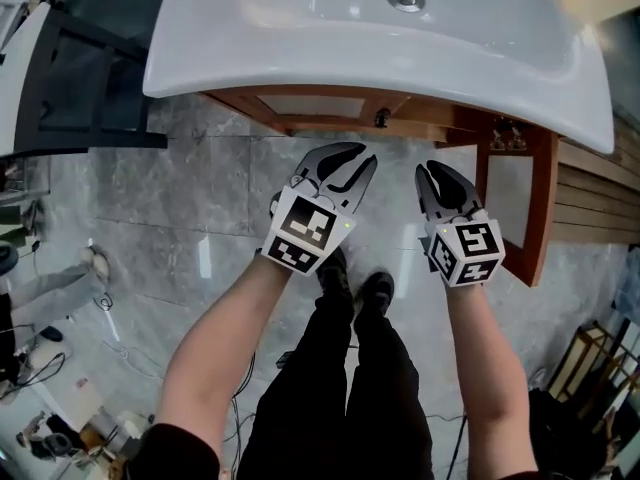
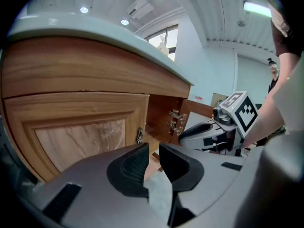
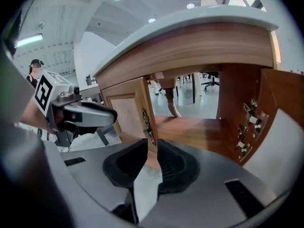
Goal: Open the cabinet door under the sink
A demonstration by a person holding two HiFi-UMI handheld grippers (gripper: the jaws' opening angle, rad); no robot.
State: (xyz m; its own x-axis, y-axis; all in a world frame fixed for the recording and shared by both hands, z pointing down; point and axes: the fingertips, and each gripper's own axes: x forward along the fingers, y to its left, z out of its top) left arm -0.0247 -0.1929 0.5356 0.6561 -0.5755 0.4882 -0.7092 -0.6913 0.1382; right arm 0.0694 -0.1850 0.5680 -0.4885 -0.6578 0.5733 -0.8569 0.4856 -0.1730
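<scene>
The wooden cabinet sits under the white sink. Its right door stands swung out, showing the hinges and the bare inner shelf. The left door is closed, with a dark metal handle at its inner edge. My left gripper hovers in front of the cabinet, apart from it, with its jaws a narrow gap apart and nothing between them. My right gripper hangs beside it, near the swung-out door, also slightly open and empty.
My legs and black shoes stand on the grey marble floor. A dark table frame is at the left, cables and clutter at the lower left, and wooden slats at the right.
</scene>
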